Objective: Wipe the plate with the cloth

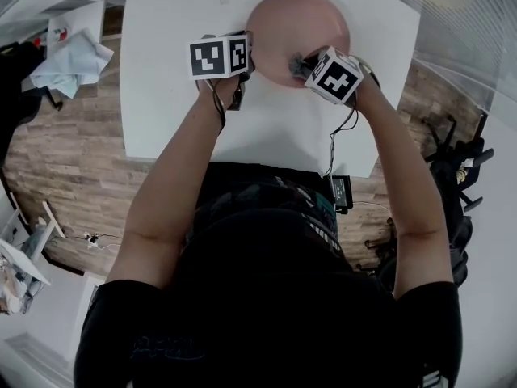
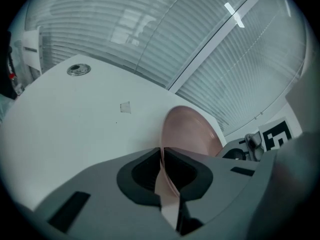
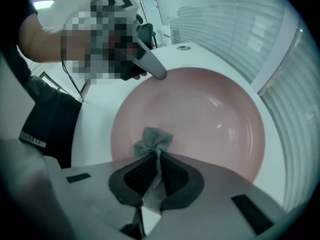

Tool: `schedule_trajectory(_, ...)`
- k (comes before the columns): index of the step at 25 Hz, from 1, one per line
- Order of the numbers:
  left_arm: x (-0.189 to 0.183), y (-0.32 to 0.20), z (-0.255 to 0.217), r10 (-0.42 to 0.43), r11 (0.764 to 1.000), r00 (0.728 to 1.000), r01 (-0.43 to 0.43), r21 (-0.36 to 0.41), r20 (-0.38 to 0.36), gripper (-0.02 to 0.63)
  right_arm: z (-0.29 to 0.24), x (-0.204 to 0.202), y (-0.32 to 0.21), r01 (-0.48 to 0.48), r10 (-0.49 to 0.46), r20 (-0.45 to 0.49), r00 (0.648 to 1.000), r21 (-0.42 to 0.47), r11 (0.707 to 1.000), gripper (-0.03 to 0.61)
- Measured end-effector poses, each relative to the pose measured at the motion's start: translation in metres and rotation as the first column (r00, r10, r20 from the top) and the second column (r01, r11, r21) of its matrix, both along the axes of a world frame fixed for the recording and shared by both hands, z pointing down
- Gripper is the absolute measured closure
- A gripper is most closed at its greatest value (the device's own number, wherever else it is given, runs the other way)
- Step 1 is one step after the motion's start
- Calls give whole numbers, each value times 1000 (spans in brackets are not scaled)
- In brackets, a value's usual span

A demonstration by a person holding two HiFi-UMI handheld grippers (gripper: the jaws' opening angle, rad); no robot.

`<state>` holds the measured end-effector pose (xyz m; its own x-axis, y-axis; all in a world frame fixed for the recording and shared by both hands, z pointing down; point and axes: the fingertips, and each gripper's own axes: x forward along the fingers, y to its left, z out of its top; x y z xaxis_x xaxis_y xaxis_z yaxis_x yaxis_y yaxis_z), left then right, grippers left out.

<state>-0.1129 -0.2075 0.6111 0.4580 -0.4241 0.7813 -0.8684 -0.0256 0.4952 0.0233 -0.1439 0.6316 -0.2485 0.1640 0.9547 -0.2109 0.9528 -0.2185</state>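
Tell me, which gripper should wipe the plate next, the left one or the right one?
Probably the right. The right gripper is shut on the grey cloth, right over the pink plate. The left gripper is clamped on the plate's rim and has no cloth.

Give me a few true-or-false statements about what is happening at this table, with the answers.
1. The left gripper is clamped on the rim of the pink plate. True.
2. The right gripper holds nothing. False: its jaws pinch a grey cloth.
3. The plate rests on a wooden table. False: the table is white; the wood pattern belongs to the floor.
4. The grey cloth hangs over the inside of the plate. True.
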Motion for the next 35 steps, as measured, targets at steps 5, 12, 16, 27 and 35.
schedule_trajectory(5,2,1,1,42,999,999,-42,-9,-7,575,2,54,-64,-119,143,-138,980,169,978,540)
schedule_trajectory(12,5,0,0,64,998,998,-64,-9,2,574,-4,23,-136,-229,244,-2,970,339,913,541)
schedule_trajectory(16,0,1,-1,51,999,999,-51,-10,5,574,-4,-31,-143,-286,251,146,957,320,903,541)
schedule_trajectory(27,-2,1,1,0,1000,1000,-1,-28,-14,577,-8,-82,-27,-15,-17,229,973,141,990,541)
schedule_trajectory(35,-2,1,2,6,999,1000,-6,-34,-11,577,-2,-3,2,34,-39,78,996,63,997,541)
